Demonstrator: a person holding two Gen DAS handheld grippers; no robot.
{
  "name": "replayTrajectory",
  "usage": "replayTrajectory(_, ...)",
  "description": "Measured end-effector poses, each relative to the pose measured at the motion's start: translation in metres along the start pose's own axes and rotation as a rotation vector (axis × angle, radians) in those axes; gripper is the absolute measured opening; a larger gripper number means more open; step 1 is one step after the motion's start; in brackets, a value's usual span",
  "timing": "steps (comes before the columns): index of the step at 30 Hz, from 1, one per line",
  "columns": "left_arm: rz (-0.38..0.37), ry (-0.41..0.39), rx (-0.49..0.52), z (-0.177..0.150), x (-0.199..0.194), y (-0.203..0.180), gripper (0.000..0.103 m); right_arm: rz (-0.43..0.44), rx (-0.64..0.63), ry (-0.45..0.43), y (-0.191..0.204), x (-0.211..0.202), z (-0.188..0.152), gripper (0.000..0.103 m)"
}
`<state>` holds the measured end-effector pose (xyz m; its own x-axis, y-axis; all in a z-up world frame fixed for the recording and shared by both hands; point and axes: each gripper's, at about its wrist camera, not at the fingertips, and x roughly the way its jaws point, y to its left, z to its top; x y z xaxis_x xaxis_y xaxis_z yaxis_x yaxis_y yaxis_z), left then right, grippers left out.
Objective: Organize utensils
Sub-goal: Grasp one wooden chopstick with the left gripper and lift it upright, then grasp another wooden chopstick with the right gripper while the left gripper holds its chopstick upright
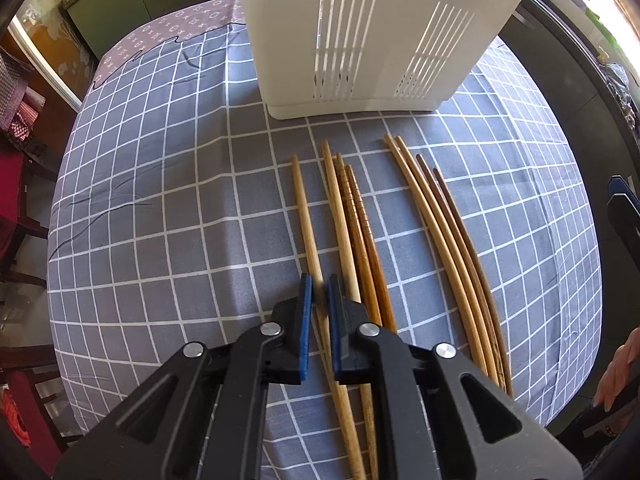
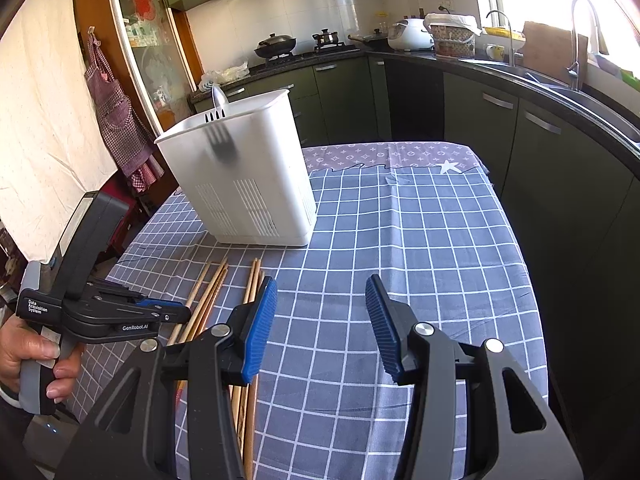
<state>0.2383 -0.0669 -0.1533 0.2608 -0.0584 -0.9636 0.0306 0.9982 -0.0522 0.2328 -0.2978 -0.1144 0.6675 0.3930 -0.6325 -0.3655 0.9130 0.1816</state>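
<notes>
left gripper (image 1: 319, 294): low over the cloth at the near edge, blue pads narrowed around the single pale chopstick (image 1: 306, 216); the stick runs through the gap between them, but actual contact is blurred and cannot be confirmed.
right gripper (image 2: 322, 296): raised over bare cloth to the right of the sticks, jaws spread wide with nothing between them.
single chopstick: leftmost of all the sticks, lying alone, tip pointing far toward the holder.
middle group of chopsticks (image 1: 354, 232): just right of the single one, several light and ridged brown sticks lying side by side and touching.
right group of chopsticks (image 1: 448, 232): further right, apart from the middle group, two pale and two darker sticks lying close together.
utensil holder (image 1: 360, 40): white plastic, slotted low on its walls, upright on the far side of the sticks, apart from their tips.
fork (image 2: 218, 120): standing inside the holder at its far left, tines seen as a shadow through the wall.
tablecloth (image 2: 400, 240): grey with white grid lines, a patterned mauve band at the far edge.
left hand (image 2: 24, 352): wrapped around the left gripper's handle in the right wrist view.
</notes>
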Motion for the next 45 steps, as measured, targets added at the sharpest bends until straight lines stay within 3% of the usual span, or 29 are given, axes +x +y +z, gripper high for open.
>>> replayTrajectory(6,-0.024,-0.047,-0.013,-0.003,-0.015,0.014,0.006,0.010,-0.015,0.059,0.002,0.006,0.002,0.047)
replayTrajectory(16,-0.039,-0.348,-0.036,-0.027,-0.101,0.043,0.006,0.080,-0.070,0.274,0.023,0.051,0.000,0.046)
replayTrajectory(20,-0.029,-0.432,-0.034,-0.041,-0.121,0.051,0.006,0.112,-0.078,0.373,0.031,0.075,0.000,0.030)
replayTrajectory(24,-0.027,-0.490,-0.023,-0.055,-0.135,0.055,0.006,0.115,-0.099,0.435,0.040,0.091,0.002,0.026)
replayTrajectory(30,-0.026,-0.529,-0.011,-0.065,-0.146,0.053,0.006,0.069,-0.147,0.474,0.050,0.106,0.004,0.020)
replayTrajectory(45,-0.024,-0.538,-0.003,-0.071,-0.148,0.052,0.006,0.000,-0.254,0.513,0.075,0.119,-0.006,0.020)
